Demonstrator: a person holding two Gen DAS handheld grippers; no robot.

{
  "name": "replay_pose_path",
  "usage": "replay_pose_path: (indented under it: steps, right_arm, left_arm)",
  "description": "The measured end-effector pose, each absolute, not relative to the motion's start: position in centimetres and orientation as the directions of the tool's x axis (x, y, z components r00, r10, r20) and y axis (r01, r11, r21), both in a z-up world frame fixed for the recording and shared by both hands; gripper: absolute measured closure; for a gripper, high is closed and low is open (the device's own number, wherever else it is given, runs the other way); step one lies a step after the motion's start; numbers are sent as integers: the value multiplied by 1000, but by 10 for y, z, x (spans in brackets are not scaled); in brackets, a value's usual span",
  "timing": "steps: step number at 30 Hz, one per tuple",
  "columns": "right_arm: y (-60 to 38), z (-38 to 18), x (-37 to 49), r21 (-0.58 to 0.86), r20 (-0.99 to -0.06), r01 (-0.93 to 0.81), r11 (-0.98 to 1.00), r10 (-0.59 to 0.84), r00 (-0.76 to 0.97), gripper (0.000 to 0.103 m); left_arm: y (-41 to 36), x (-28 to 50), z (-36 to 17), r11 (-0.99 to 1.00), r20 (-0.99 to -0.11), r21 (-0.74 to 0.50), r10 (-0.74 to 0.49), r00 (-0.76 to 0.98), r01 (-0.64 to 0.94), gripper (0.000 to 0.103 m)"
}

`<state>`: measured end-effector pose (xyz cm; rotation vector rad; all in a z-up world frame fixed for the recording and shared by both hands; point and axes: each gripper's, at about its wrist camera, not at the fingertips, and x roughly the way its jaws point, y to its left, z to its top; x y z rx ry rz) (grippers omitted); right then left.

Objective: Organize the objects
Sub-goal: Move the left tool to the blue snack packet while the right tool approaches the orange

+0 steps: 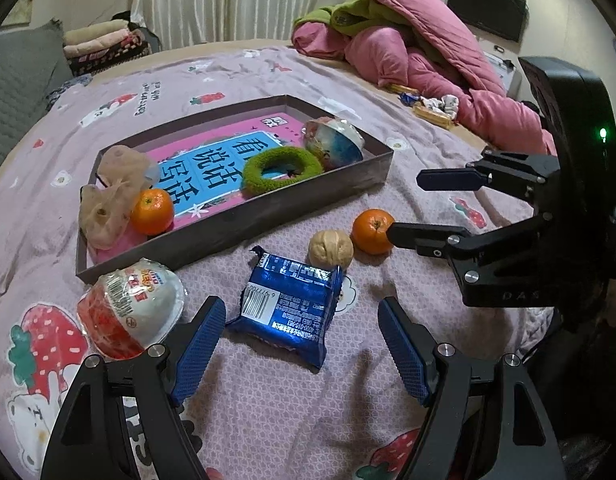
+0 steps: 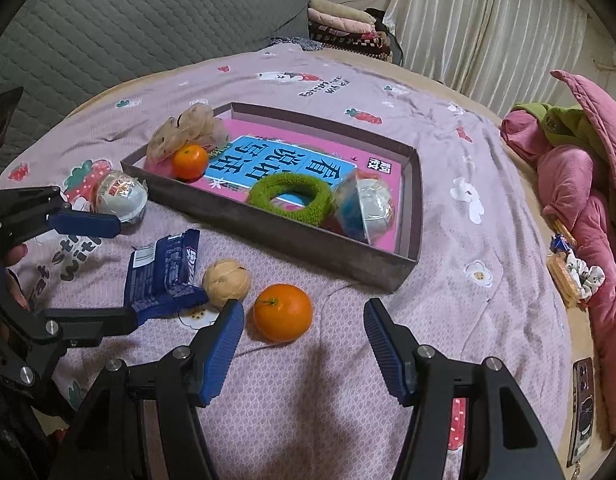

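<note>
Tangerines (image 1: 373, 231) (image 1: 153, 211): two; walnut (image 1: 331, 249): one

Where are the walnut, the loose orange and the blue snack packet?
walnut (image 1: 331, 249), left wrist view, middle of its shell.
loose orange (image 2: 283, 312), right wrist view, centre of its peel.
blue snack packet (image 1: 286, 312), left wrist view, middle of the wrapper's printed back.

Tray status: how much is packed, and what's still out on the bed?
Done: the tray already holds a book, a green ring, an orange, a capsule toy and a beige bag.

In hand: nothing; left gripper and right gripper are both open and empty.

Left on the bed: blue packet, walnut, second orange, red-and-white capsule.
</note>
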<state>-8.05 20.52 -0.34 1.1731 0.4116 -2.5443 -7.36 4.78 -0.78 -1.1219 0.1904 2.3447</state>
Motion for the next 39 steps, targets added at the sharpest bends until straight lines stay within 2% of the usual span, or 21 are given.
replay_pose_path:
  steps: [12, 39]
  right_arm:
    - [202, -11, -81, -129, -794, 414, -901, -156, -587, 41]
    - [198, -31, -90, -166, -827, 429, -888, -111, -550, 41]
  left_arm:
    - [48, -82, -11, -858, -754, -80, 385, -532, -508, 23]
    - [58, -107, -42, -864, -814, -75, 341, -469, -498, 23]
